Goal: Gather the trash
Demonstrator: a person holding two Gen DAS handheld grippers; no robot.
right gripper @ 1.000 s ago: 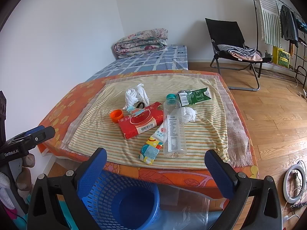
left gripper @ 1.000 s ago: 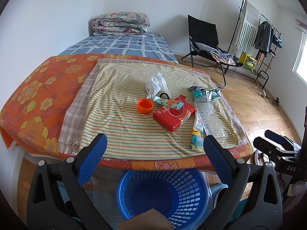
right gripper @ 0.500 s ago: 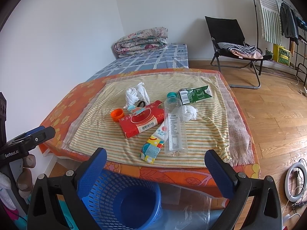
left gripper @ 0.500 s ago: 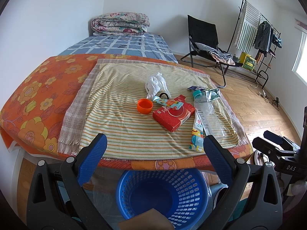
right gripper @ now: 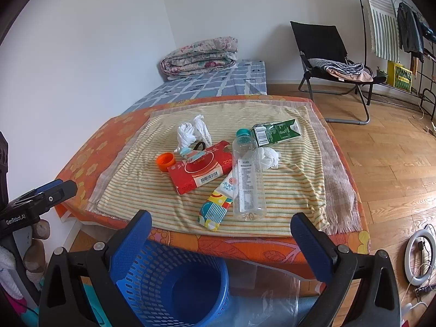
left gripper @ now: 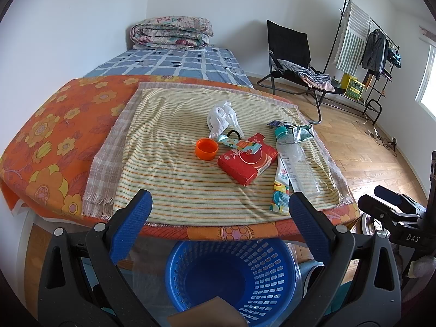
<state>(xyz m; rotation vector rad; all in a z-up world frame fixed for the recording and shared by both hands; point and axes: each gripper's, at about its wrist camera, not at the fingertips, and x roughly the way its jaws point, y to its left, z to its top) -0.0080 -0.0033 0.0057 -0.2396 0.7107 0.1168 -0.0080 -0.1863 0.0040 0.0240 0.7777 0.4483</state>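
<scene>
Trash lies on a striped cloth (left gripper: 174, 179) on the bed: a red tissue pack (left gripper: 246, 162) (right gripper: 200, 167), a clear plastic bottle (left gripper: 295, 163) (right gripper: 248, 179), an orange cap (left gripper: 206, 149) (right gripper: 165, 161), a colourful wrapper (left gripper: 280, 188) (right gripper: 216, 207), a green carton (right gripper: 275, 133), crumpled white tissues (left gripper: 220, 117) (right gripper: 268, 156). A blue basket (left gripper: 231, 275) (right gripper: 174, 288) stands on the floor below the bed's near edge. My left gripper (left gripper: 218, 209) and right gripper (right gripper: 220, 229) are both open and empty, held above the basket, short of the bed.
A folded quilt (left gripper: 171, 31) lies at the bed's far end. A black folding chair (left gripper: 291, 54) and a clothes rack (left gripper: 365, 43) stand on the wood floor to the right. A ring light (right gripper: 419, 256) lies on the floor.
The right gripper has drifted slightly forward and right toward the bed. The left gripper has barely moved. Both stay open.
</scene>
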